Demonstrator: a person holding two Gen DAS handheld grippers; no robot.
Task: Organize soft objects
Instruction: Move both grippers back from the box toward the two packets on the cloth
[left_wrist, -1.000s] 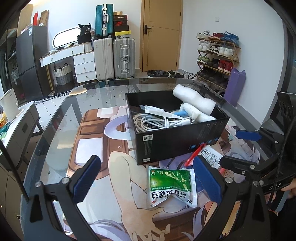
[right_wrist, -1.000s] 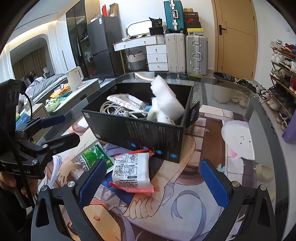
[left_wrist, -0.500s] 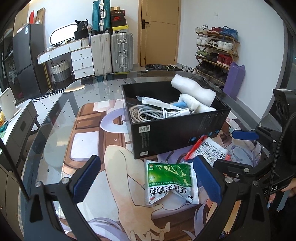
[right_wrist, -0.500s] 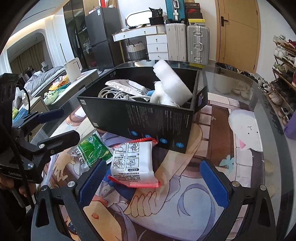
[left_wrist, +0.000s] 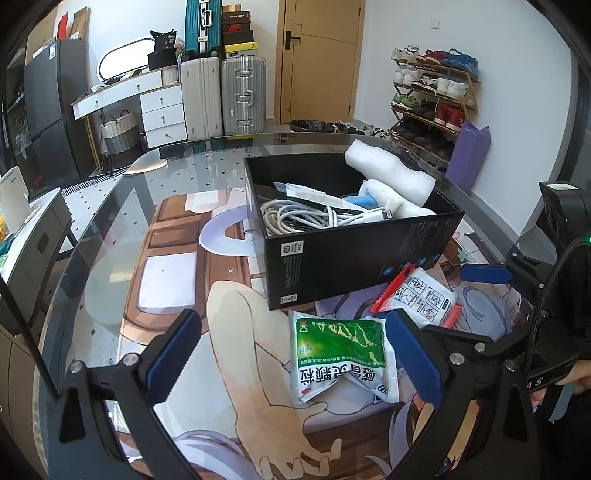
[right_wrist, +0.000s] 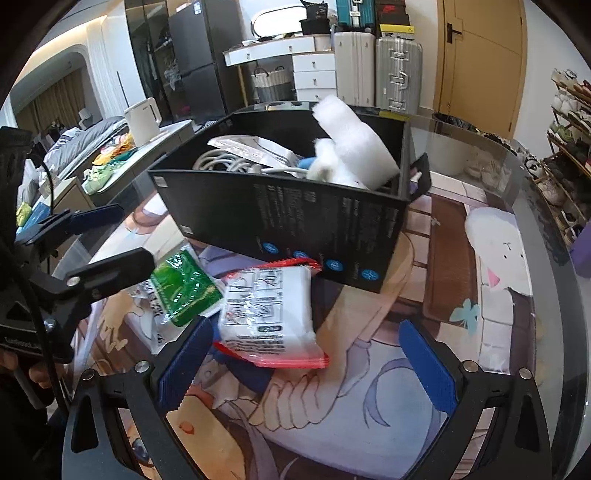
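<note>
Left wrist view
Left gripper (left_wrist: 291, 354): fingers spread wide, empty, low over the table (left_wrist: 110, 236).
Green packet (left_wrist: 341, 354): flat on the table between the fingers, near the right one.
Box (left_wrist: 354, 254): just beyond the packet, holding cables (left_wrist: 295, 218) and white foam (left_wrist: 391, 173).
Open room: bare table left of the box.

Right wrist view
Right gripper (right_wrist: 306, 365): fingers spread, empty.
Red-edged packet (right_wrist: 267, 314): between the fingers, beside the left one, its far edge at the box wall (right_wrist: 295, 221).
Open room: table right of the packet.
</note>
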